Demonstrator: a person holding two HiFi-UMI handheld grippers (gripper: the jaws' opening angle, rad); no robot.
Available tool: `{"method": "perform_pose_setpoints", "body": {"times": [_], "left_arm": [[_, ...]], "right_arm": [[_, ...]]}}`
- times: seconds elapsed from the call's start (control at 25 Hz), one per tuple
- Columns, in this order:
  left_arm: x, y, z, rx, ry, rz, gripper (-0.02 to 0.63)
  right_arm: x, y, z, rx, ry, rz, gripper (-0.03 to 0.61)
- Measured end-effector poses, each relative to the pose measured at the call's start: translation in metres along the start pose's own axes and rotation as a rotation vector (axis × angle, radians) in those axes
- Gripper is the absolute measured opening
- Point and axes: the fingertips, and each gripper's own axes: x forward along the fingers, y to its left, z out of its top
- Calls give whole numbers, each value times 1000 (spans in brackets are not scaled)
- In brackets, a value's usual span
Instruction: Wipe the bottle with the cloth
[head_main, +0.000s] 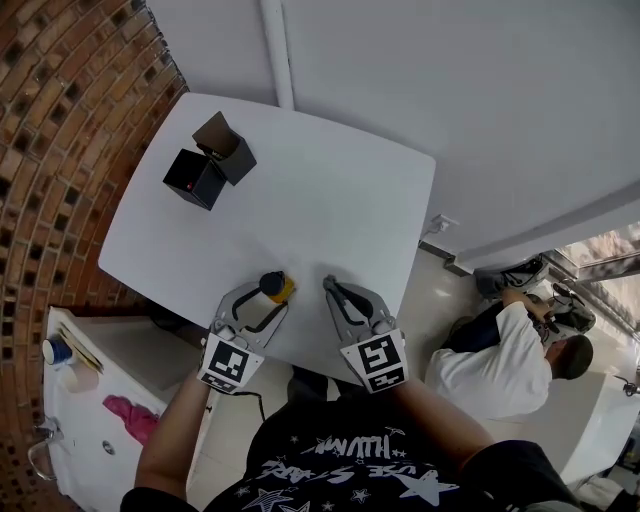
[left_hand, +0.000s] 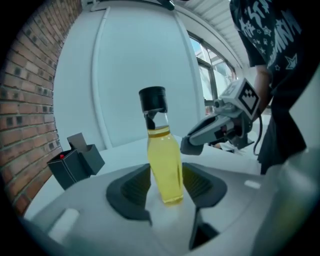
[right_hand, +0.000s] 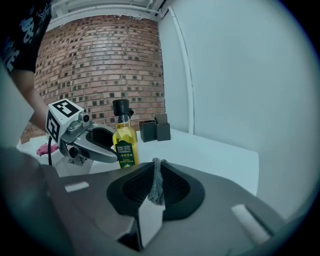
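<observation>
Yellow oil bottle (left_hand: 165, 165) with black cap, at the near edge of the white table (head_main: 330, 190), clamped between the left gripper's (head_main: 258, 305) half-closed jaws, right gripper (head_main: 332, 290) just beside it, jaws pinched tight on a thin grey cloth (right_hand: 157, 180), black boxes (head_main: 210, 162) at the far corner.

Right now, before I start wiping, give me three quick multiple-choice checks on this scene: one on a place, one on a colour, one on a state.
1. Where are the black boxes?
A. On the floor.
B. At the table's far corner by the brick wall.
C. On a shelf.
2. What colour is the bottle's cap?
A. Red.
B. White.
C. Black.
3. How is the right gripper?
A. Shut on the cloth.
B. Open and empty.
C. Shut on the bottle.
Answers: B, the head view shows them at that corner; C, the cap shows black in both gripper views; A, grey cloth is pinched between its jaws.
</observation>
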Motion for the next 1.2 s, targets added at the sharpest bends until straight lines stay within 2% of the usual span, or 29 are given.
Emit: {"method": "perform_pose_setpoints", "body": {"times": [0.16, 0.28, 0.44, 0.64, 0.76, 0.84, 0.92, 1.0, 1.2], "left_arm": [[0, -2, -1, 10, 6, -39, 198], [-1, -3, -4, -12, 2, 0, 193], [-6, -2, 2, -85, 4, 121, 200], [-3, -2, 2, -214, -22, 321, 306], [3, 9, 4, -242, -25, 433, 313], [8, 16, 6, -238, -31, 468, 311], [14, 17, 9, -226, -27, 458, 295], [19, 15, 12, -218, -34, 428, 235], [20, 10, 13, -192, -64, 310, 212]], "right_arm": [[8, 7, 13, -12, -40, 39, 41], [13, 8, 19, -30, -50, 60, 41], [14, 0, 31, -43, -64, 59, 41], [11, -7, 39, -38, -79, 49, 41], [8, -9, 38, -34, -76, 50, 41], [6, -10, 35, -32, -72, 53, 41], [4, -11, 33, -29, -68, 56, 41], [2, -14, 32, -28, -65, 57, 41], [3, -19, 32, -31, -66, 60, 41]]}}
